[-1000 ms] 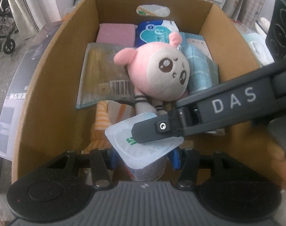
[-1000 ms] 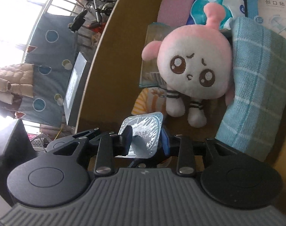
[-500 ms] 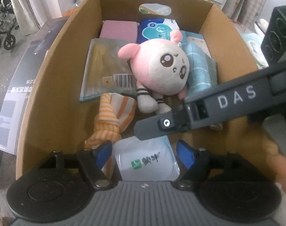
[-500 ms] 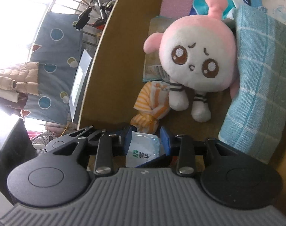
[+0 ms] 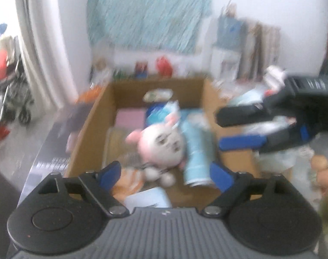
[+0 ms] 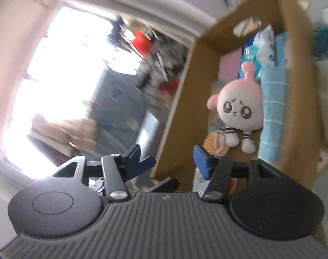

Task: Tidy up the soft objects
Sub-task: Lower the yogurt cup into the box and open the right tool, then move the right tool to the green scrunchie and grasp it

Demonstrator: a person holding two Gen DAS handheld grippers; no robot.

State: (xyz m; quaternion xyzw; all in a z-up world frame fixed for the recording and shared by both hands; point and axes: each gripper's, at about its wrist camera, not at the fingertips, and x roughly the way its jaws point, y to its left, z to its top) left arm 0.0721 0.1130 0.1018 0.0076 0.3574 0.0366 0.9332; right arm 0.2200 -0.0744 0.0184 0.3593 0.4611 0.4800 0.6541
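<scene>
A cardboard box (image 5: 88, 129) (image 6: 179, 116) holds a pink plush toy (image 5: 161, 146) (image 6: 239, 105), a light blue towel (image 5: 195, 149) (image 6: 274, 112), an orange striped cloth (image 5: 129, 181) (image 6: 215, 142), a pink pad (image 5: 129, 117) and a blue and white pack (image 5: 161, 111) (image 6: 259, 47). A white tissue pack (image 5: 149, 198) lies at the box's near end. My left gripper (image 5: 166, 172) is open and empty above that near end. My right gripper (image 6: 168, 157) is open and empty; it also shows in the left wrist view (image 5: 239, 127), over the box's right wall.
The box stands on a grey floor (image 5: 13, 157). A dark flat board (image 5: 54, 149) lies left of it. A stroller (image 5: 10, 99) stands at the far left. Loose packs and cloths (image 5: 278, 157) lie right of the box. A teal cloth (image 5: 149, 10) hangs on the back wall.
Both grippers opened and let go of the white tissue pack, which now lies in the box. Both pulled up and back from the box; the views are blurred by motion.
</scene>
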